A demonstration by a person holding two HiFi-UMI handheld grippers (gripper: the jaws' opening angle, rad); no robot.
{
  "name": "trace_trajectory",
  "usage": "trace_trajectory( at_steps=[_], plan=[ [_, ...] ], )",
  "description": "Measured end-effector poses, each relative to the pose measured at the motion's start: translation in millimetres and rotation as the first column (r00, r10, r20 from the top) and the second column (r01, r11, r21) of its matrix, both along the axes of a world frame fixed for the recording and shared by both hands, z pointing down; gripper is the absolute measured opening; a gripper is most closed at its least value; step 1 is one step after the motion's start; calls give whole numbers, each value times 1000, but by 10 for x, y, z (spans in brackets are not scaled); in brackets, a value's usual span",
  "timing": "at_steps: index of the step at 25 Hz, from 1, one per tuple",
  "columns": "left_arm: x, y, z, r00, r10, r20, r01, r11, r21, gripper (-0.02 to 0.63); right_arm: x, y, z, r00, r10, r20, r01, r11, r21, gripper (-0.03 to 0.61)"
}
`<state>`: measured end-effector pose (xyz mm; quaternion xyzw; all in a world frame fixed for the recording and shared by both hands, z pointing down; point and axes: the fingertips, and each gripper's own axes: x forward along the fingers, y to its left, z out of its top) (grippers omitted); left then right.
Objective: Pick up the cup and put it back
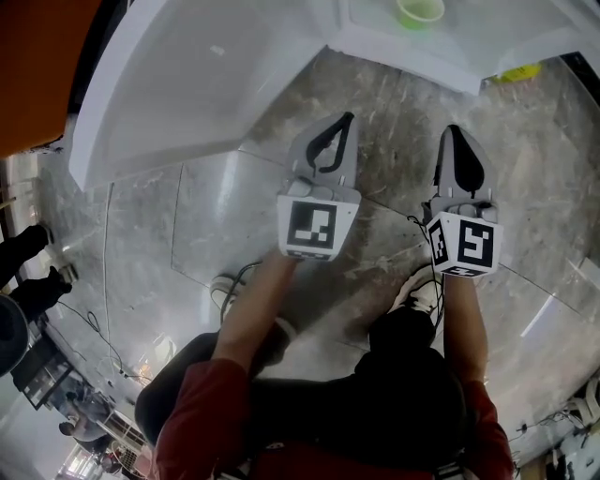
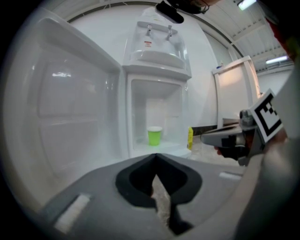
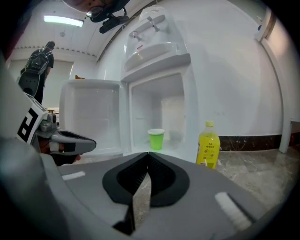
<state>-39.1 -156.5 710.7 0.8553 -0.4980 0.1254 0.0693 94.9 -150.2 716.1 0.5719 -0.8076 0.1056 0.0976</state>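
Note:
A green cup [image 2: 154,135] stands upright inside the open compartment of a white cabinet [image 2: 157,65], well ahead of both grippers. The same cup [image 3: 156,139] sits centred beyond my right gripper's tips and shows at the top edge of the head view [image 1: 419,11]. My left gripper [image 1: 345,119] and right gripper [image 1: 454,131] hang side by side over the marble floor, both pointing at the cabinet. On each, the jaws meet at the tips with nothing between them: left gripper [image 2: 155,155], right gripper [image 3: 148,153].
The cabinet door [image 2: 70,98] stands swung open to the left. A yellow bottle [image 3: 208,143] stands on the floor just right of the cabinet. A person [image 3: 40,65] stands far off at the left. Cables [image 1: 98,328] trail on the floor behind.

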Motion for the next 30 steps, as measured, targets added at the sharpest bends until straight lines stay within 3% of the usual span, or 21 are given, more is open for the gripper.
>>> trace_trajectory(
  at_steps=[4,15,30],
  plan=[
    [-7,2,38,1000,-1,3,2,1000,-7,0,-60,-14,25,999,-42,0,42,999,26,2],
    [-48,-88,74,1000,2,8,-2,1000,-4,0,-78,-224,115,999,-37,37,37,999,0,41],
    [-61,-249,54,1000,-1,-3,1,1000,-4,0,-222,-742,184,995,-78,63,77,997,6,204]
  ],
)
